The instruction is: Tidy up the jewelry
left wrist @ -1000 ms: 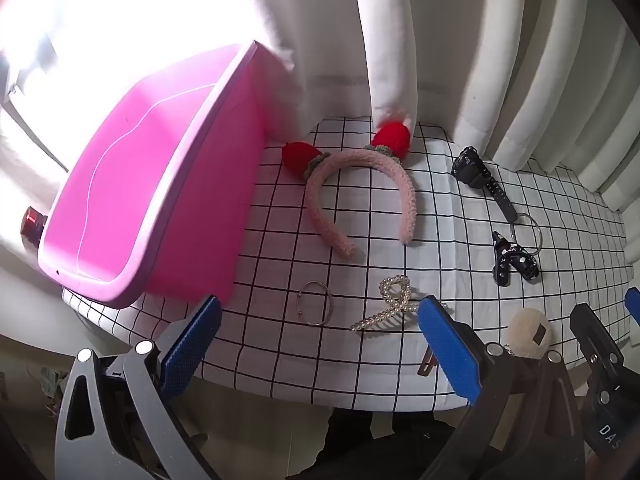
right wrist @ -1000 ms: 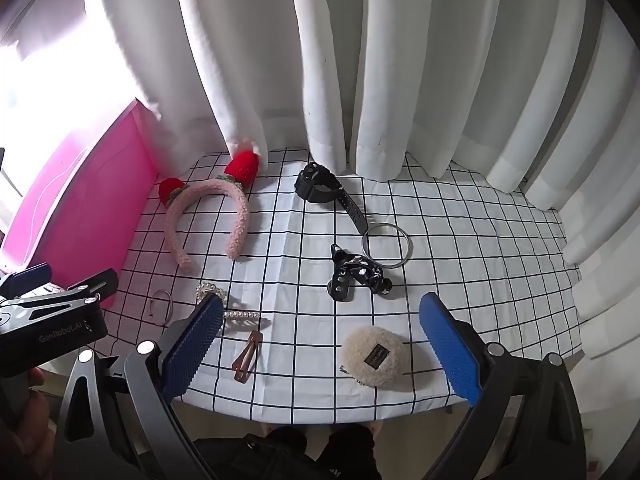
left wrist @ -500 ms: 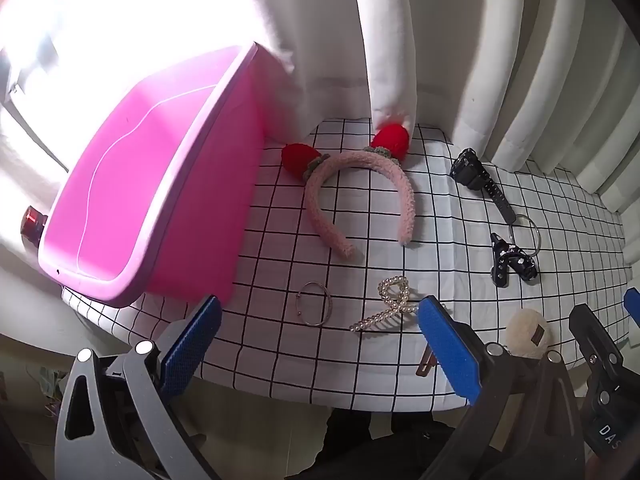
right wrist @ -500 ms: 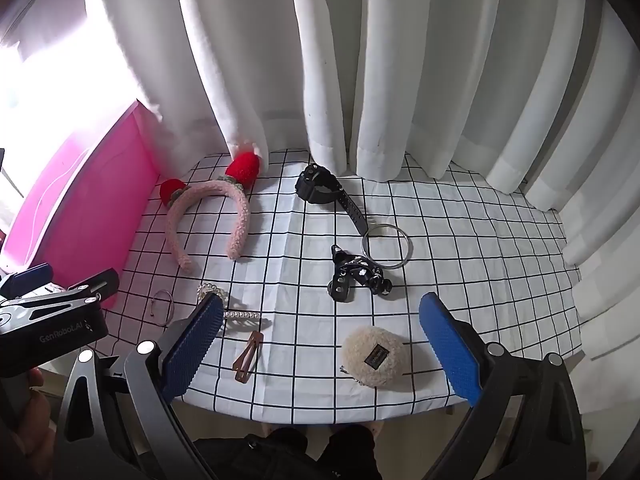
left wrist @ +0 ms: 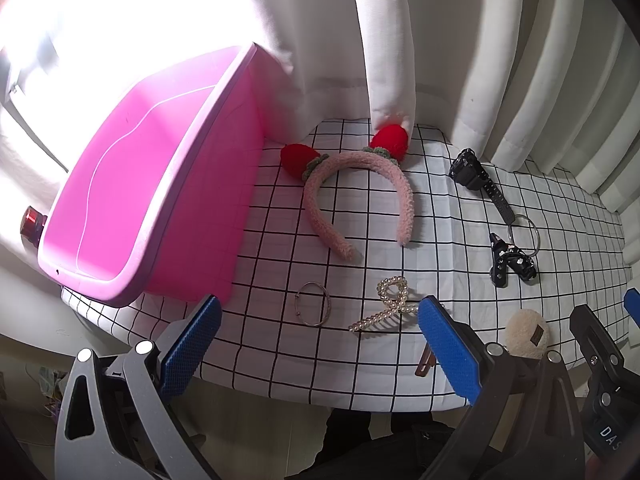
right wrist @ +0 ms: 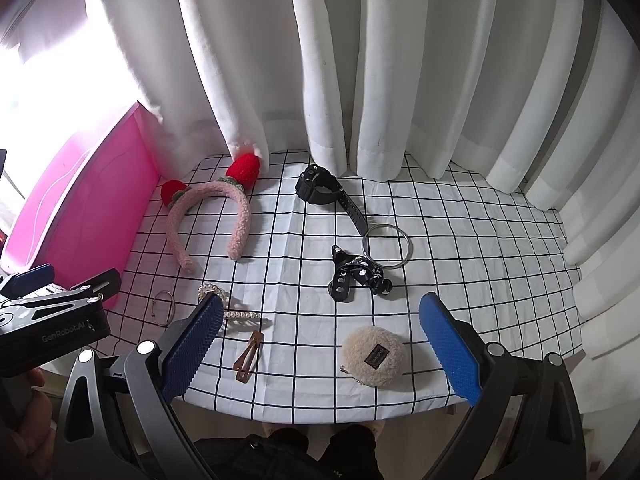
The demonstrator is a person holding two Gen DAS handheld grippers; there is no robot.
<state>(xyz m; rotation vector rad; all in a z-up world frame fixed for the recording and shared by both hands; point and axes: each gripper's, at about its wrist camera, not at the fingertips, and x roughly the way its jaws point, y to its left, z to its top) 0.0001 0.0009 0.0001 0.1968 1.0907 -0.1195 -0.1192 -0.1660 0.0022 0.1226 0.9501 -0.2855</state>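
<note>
Jewelry lies on a checked cloth (right wrist: 460, 248): a pink headband with red strawberries (left wrist: 352, 196) (right wrist: 208, 216), a black watch (right wrist: 324, 192) (left wrist: 476, 180), a silver ring (right wrist: 386, 246), a black bow clip (right wrist: 356, 276) (left wrist: 510, 264), a thin bangle (left wrist: 314, 308) (right wrist: 164, 306), a pearl clip (left wrist: 386, 304) (right wrist: 236, 312), a brown hair clip (right wrist: 248, 356) and a fluffy beige puff (right wrist: 374, 356) (left wrist: 526, 334). A pink bin (left wrist: 140, 184) stands at the left. My left gripper (left wrist: 316, 344) is open, near the table's front edge by the bangle. My right gripper (right wrist: 320, 344) is open above the front edge, by the puff.
White curtains (right wrist: 360, 60) hang right behind the table and touch the headband's strawberry. The cloth's front edge (right wrist: 320, 412) drops off just under both grippers. A red object (left wrist: 32, 222) sits behind the bin's left corner.
Both grippers have edged slightly forward over the table; nothing on the cloth has moved.
</note>
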